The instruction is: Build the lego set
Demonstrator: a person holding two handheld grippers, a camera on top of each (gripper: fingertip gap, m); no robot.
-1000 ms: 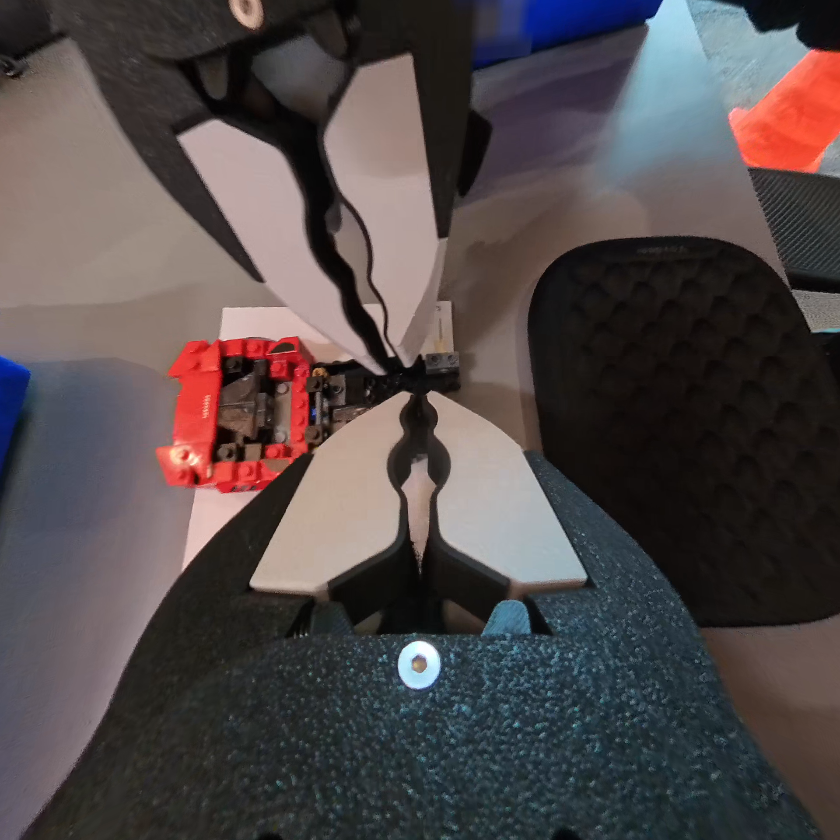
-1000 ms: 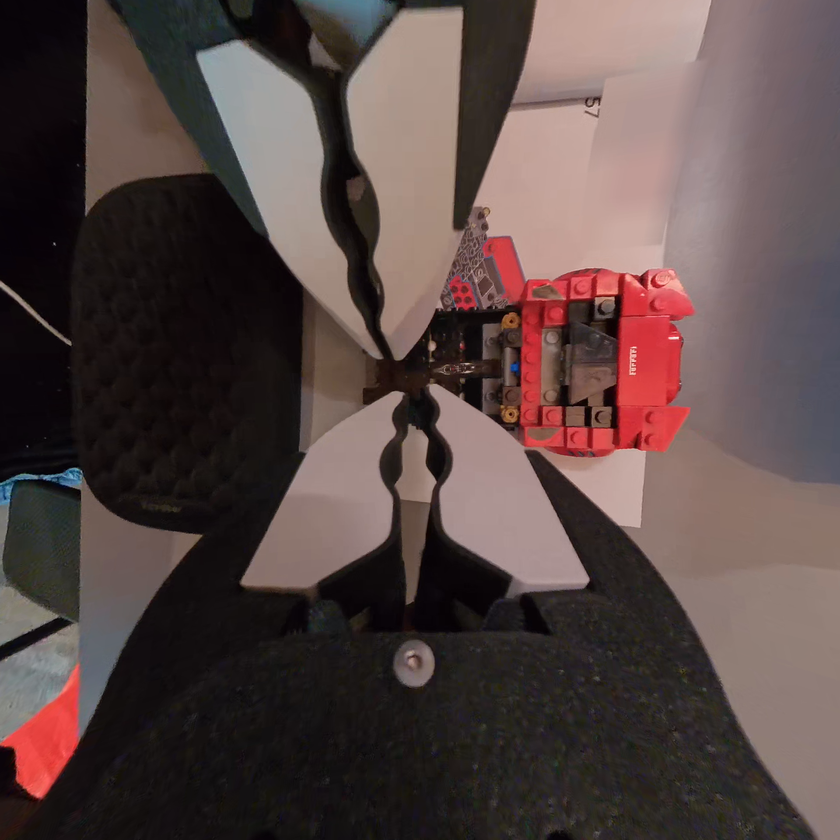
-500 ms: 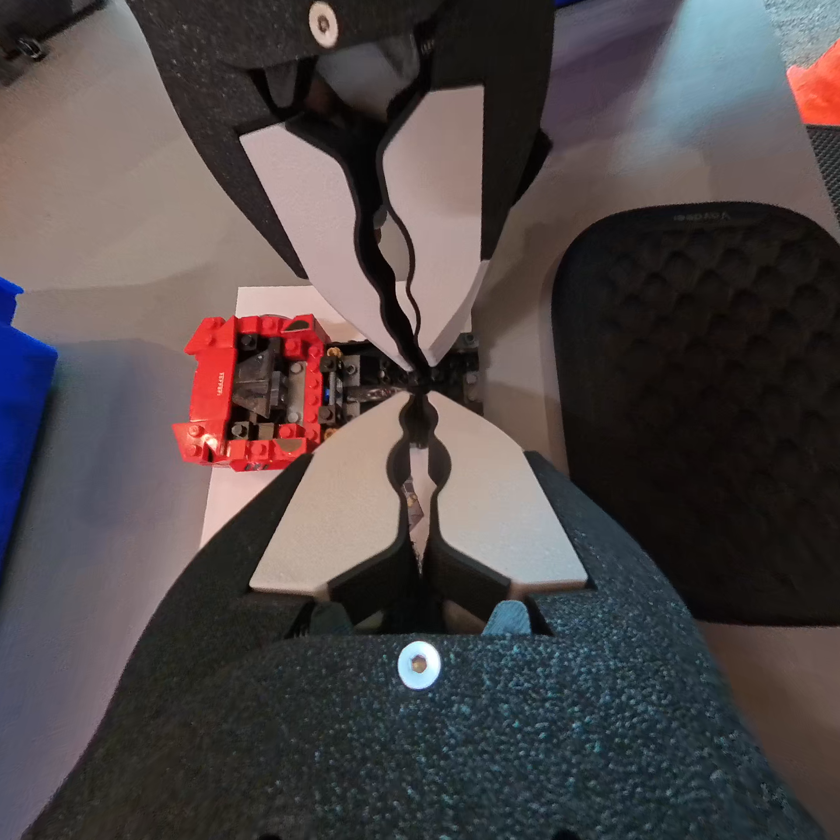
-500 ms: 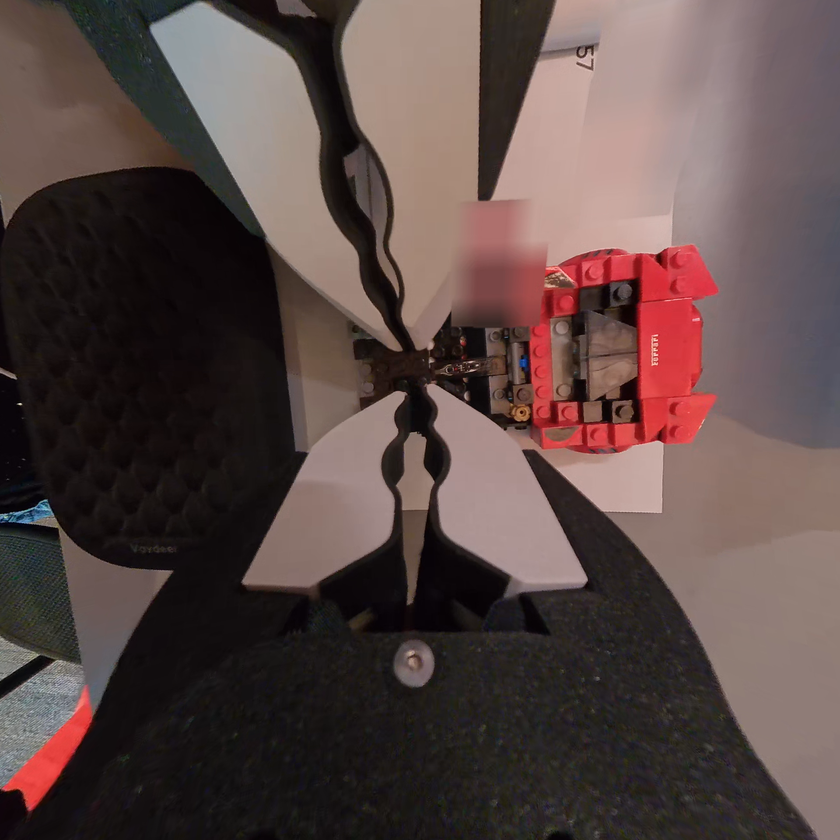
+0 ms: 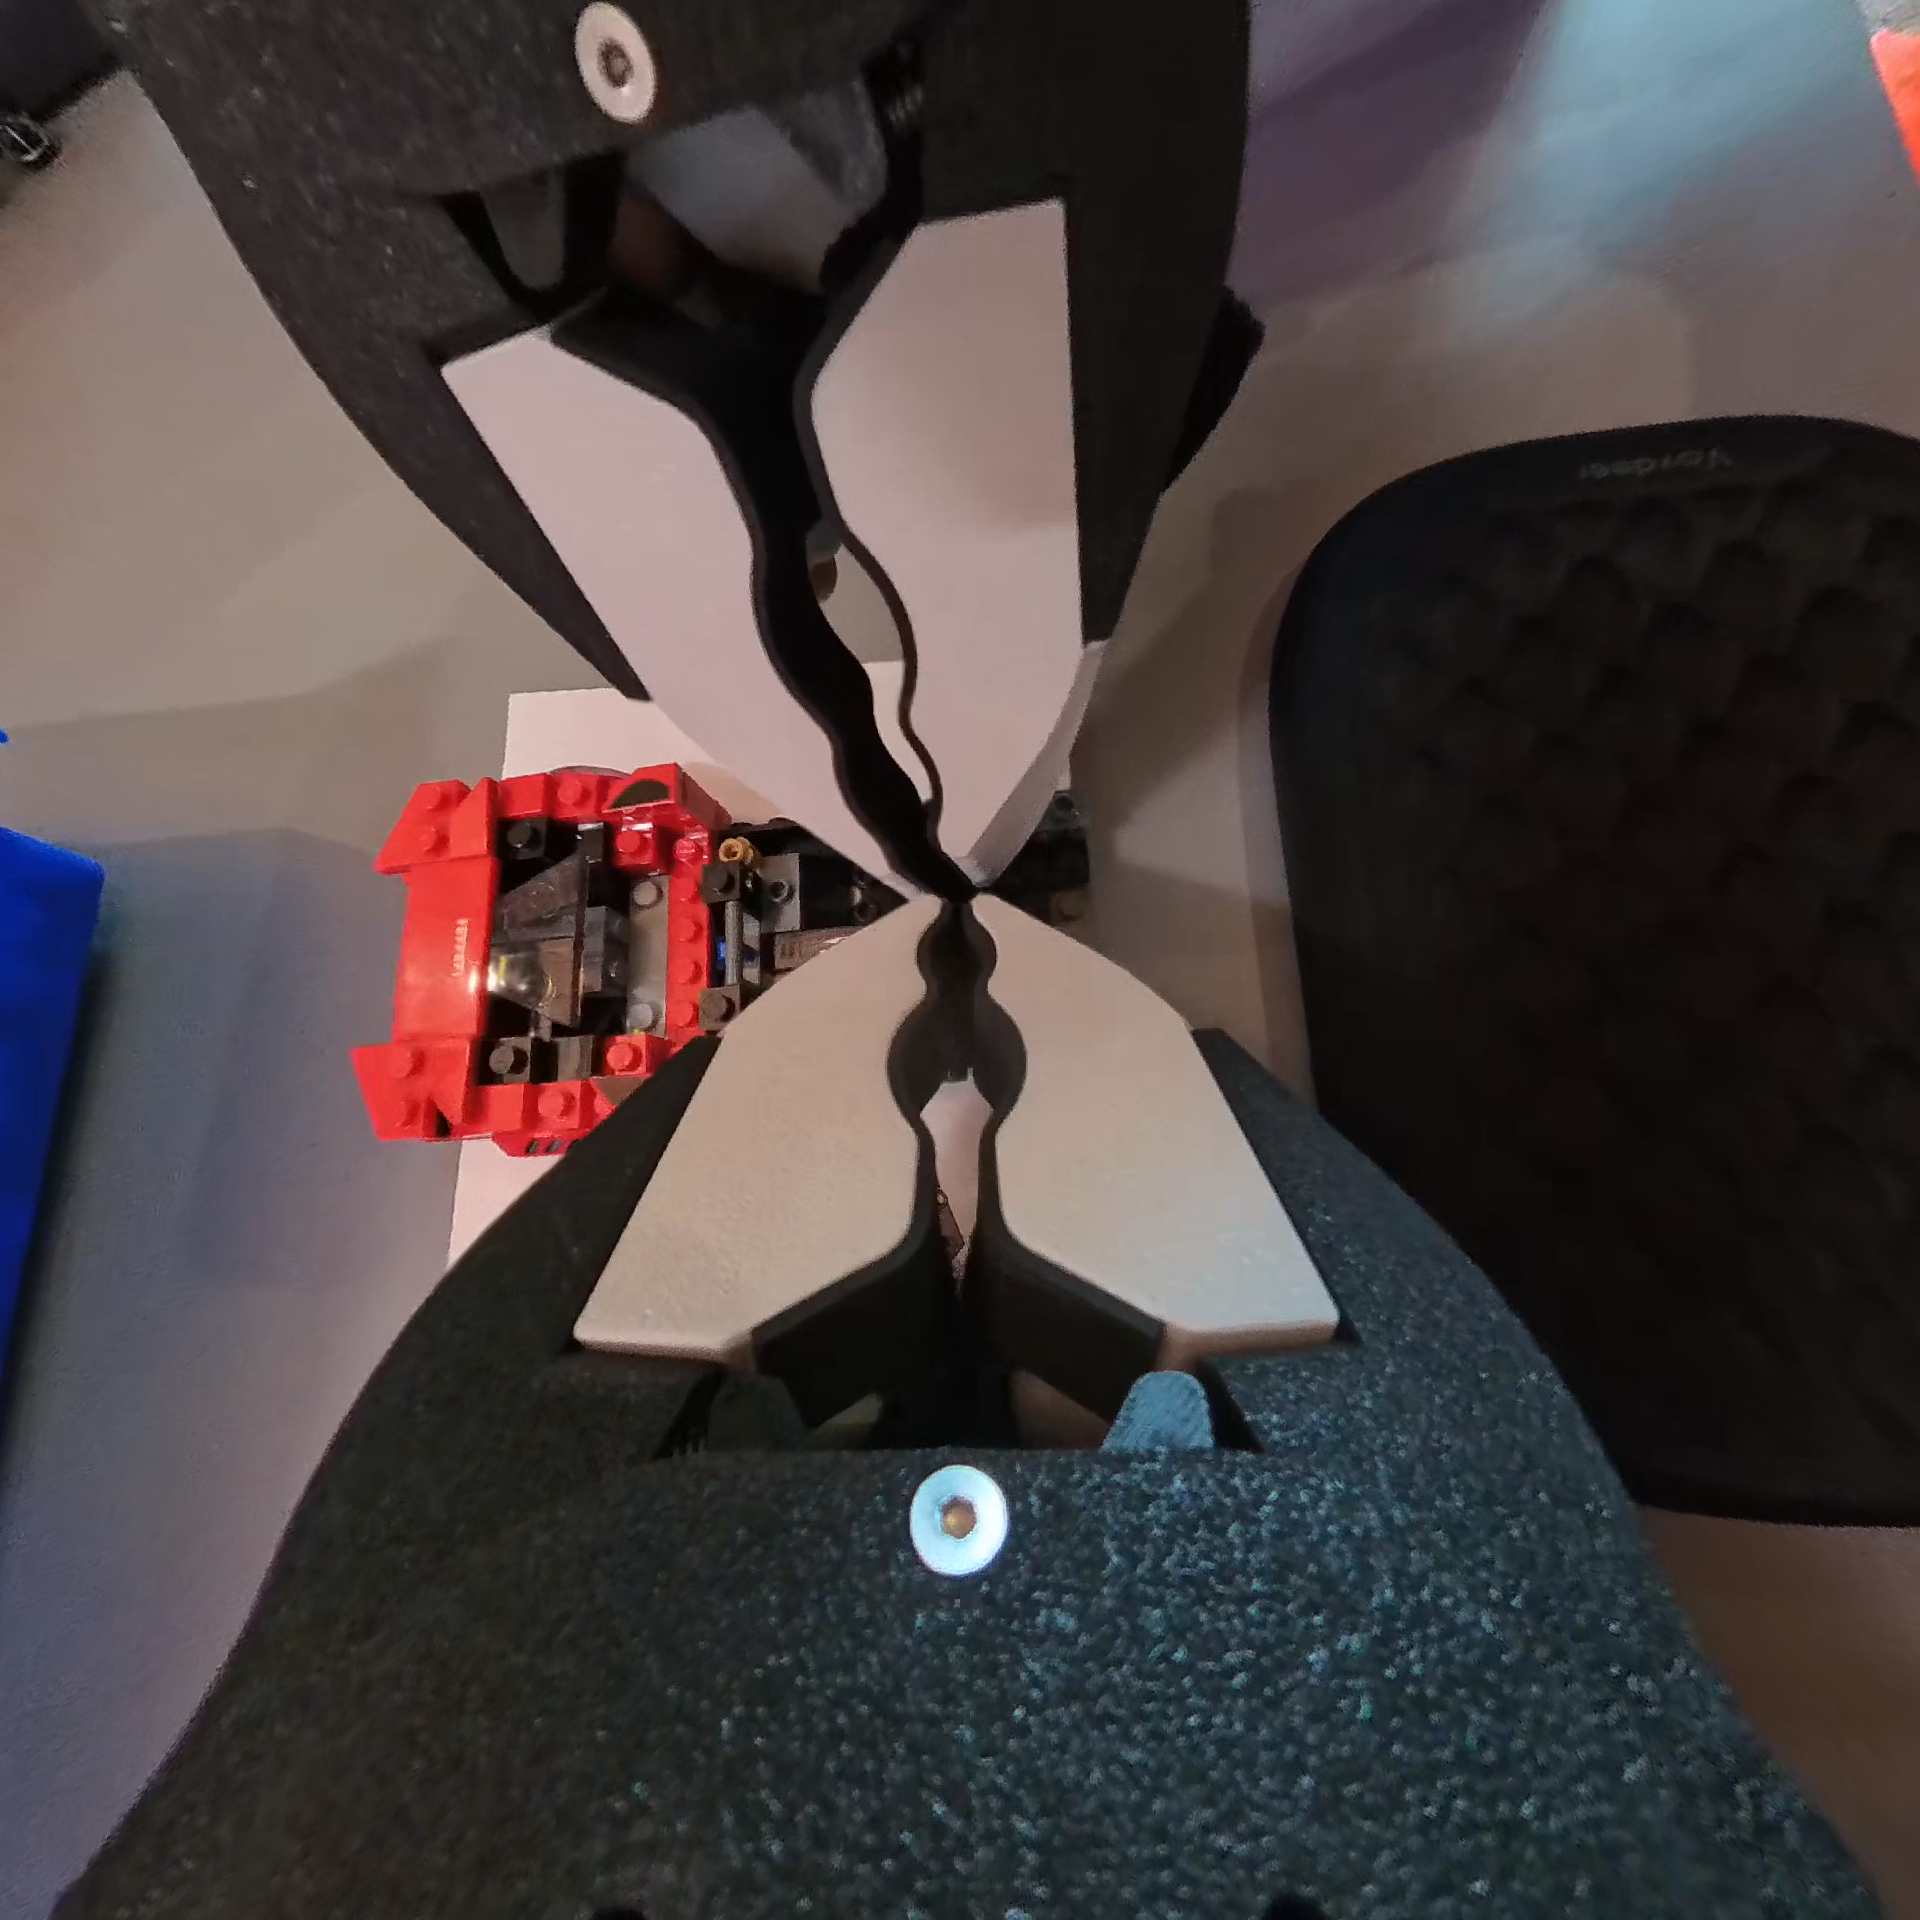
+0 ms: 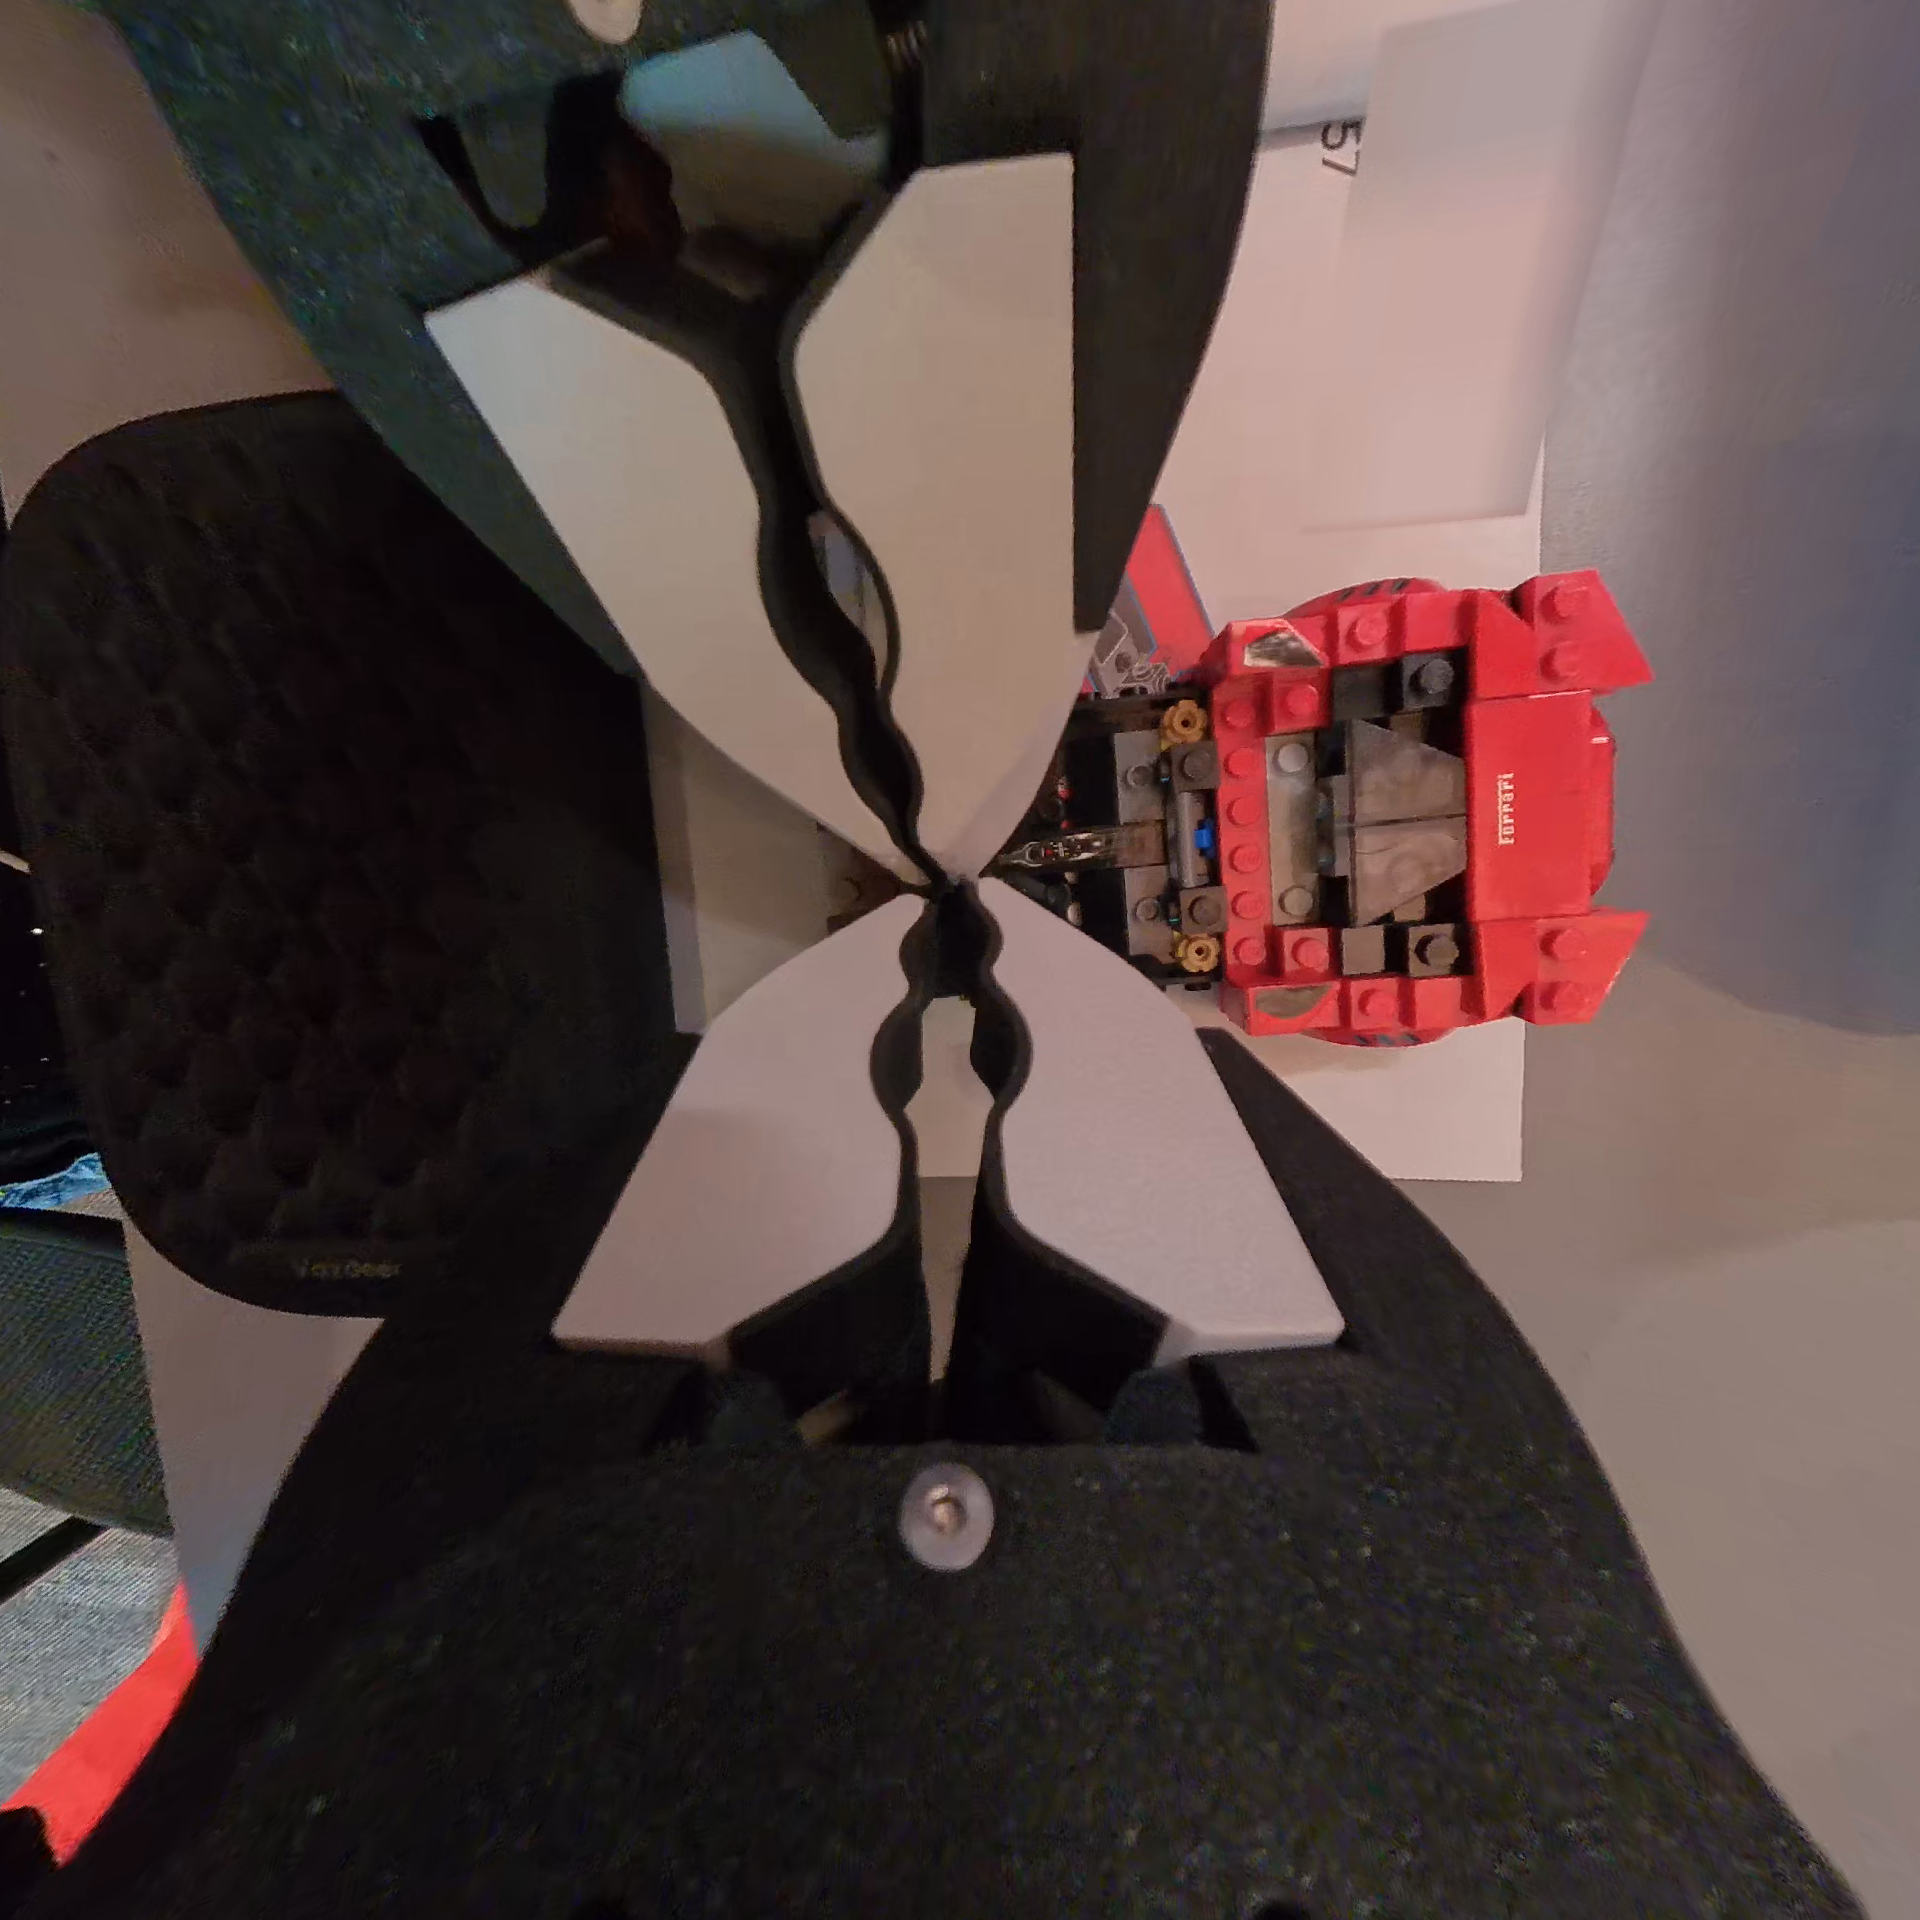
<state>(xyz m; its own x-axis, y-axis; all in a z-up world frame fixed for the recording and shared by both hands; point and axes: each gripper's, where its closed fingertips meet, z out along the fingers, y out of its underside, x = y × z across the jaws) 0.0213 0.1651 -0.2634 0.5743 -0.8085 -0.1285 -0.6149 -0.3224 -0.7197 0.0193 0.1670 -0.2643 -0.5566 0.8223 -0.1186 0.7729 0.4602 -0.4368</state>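
Observation:
A partly built red and black lego car [image 5: 540,956] lies on a white sheet [image 5: 540,727]; it also shows in the right wrist view [image 6: 1403,821]. My left gripper [image 5: 951,920] is shut, its tips on the car's black end. My right gripper [image 5: 951,883] comes from the opposite side, also shut, and meets it tip to tip. In the right wrist view my right gripper [image 6: 951,909] and my left gripper [image 6: 930,873] touch at the same black end. Whether a small piece sits between the tips is hidden.
A black textured pad [image 5: 1610,987] lies beside the car's black end; it also shows in the right wrist view [image 6: 312,831]. A blue object [image 5: 42,1039] is at the left edge. White instruction pages [image 6: 1403,364] lie behind the car. An orange-red object [image 6: 94,1714] is off the table's edge. My two grippers' fingertips are within a few centimetres of each other.
Both grippers stay shut and tip to tip at the car's black end. The right gripper has come further into the left wrist view. The car has turned slightly.

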